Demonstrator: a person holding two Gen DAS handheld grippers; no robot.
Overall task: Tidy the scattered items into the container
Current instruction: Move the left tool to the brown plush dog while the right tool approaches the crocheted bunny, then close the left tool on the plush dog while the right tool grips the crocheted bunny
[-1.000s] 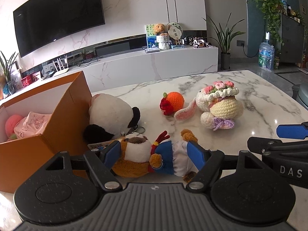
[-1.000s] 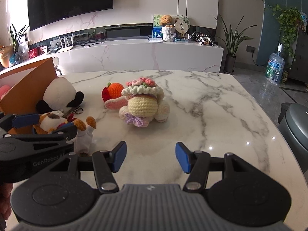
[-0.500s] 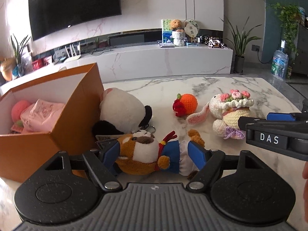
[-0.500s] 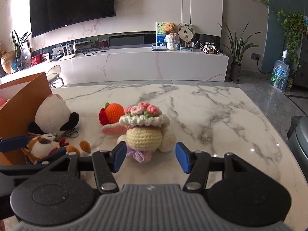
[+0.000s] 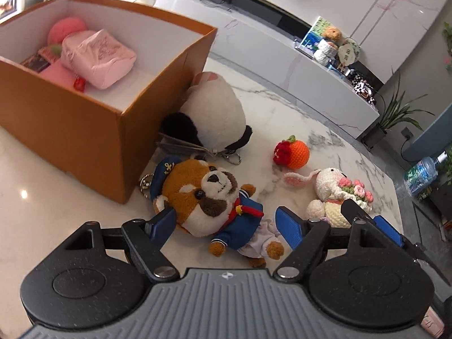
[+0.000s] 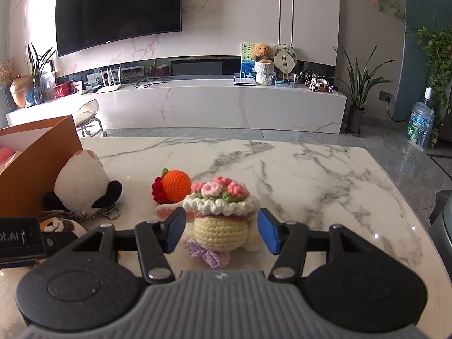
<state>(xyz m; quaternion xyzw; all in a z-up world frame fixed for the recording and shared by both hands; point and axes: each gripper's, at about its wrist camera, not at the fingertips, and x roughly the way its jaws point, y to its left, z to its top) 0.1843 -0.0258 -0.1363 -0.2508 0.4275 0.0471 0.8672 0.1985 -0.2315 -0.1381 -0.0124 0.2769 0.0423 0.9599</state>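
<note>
Since a second ago we're tipping the left claw (image 5: 224,224) up and over, so it's now looking down on the sailor dog plush (image 5: 207,197), and we're bringing the right claw (image 6: 221,230) in around the crochet bunny (image 6: 221,220).

Both claws are sitting wide apart, each straddling its toy with nothing clamped yet. So we're figuring this is the pre-grasp step for two pickups at once. Next move is probably closing on each plush, lifting, and carrying it over the wall of the orange box (image 5: 84,130), which is standing just left of the dog and already holding a pink pouch (image 5: 97,56) and other bits.

Other stuff on the marble surface (image 6: 310,175): a panda plush (image 5: 212,115) leaning against the box's side and a crochet orange (image 5: 293,154) just behind the bunny. We're guessing the panda and the dog's keyring (image 5: 145,182) could snag things, since they're crowding the box corner. Our two claws are also working close together, so bumping is a risk.
</note>
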